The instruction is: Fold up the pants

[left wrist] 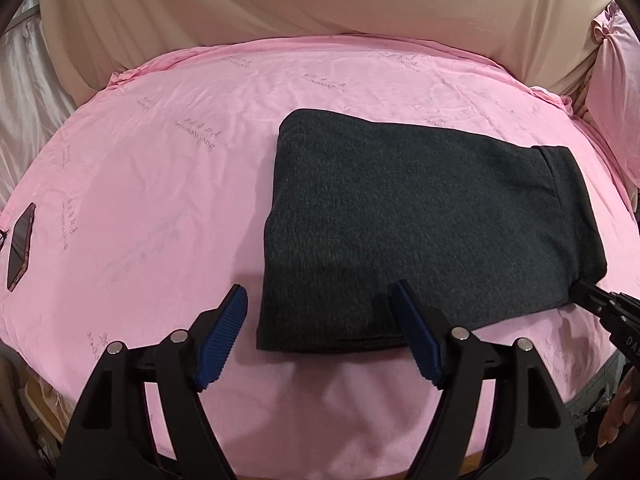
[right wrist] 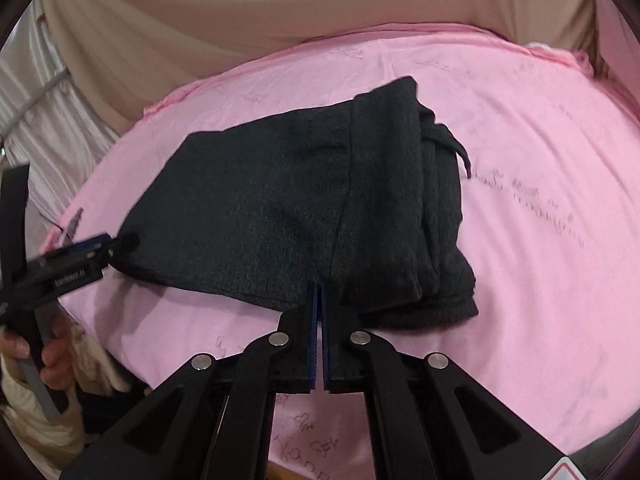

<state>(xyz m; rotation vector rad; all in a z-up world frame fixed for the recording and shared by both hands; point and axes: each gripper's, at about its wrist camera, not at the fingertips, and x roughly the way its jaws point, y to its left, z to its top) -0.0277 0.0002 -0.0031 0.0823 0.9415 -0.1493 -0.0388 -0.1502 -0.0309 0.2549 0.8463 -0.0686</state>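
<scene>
Dark grey pants (left wrist: 420,220) lie folded into a thick rectangle on the pink sheet (left wrist: 160,160). My left gripper (left wrist: 320,336) is open, its blue pads straddling the near left corner of the pants just above the cloth. My right gripper (right wrist: 319,300) is shut on the near edge of the pants (right wrist: 300,200), by the waistband fold; it also shows at the right edge of the left wrist view (left wrist: 592,296). The left gripper shows at the left of the right wrist view (right wrist: 120,242). A drawstring (right wrist: 460,152) hangs out on the far right.
A phone (left wrist: 20,248) lies at the left edge of the bed. Beige fabric (left wrist: 280,0) rises behind the bed and a pink pillow (left wrist: 612,92) sits at the far right. Pink sheet (right wrist: 540,240) spreads to the right of the pants.
</scene>
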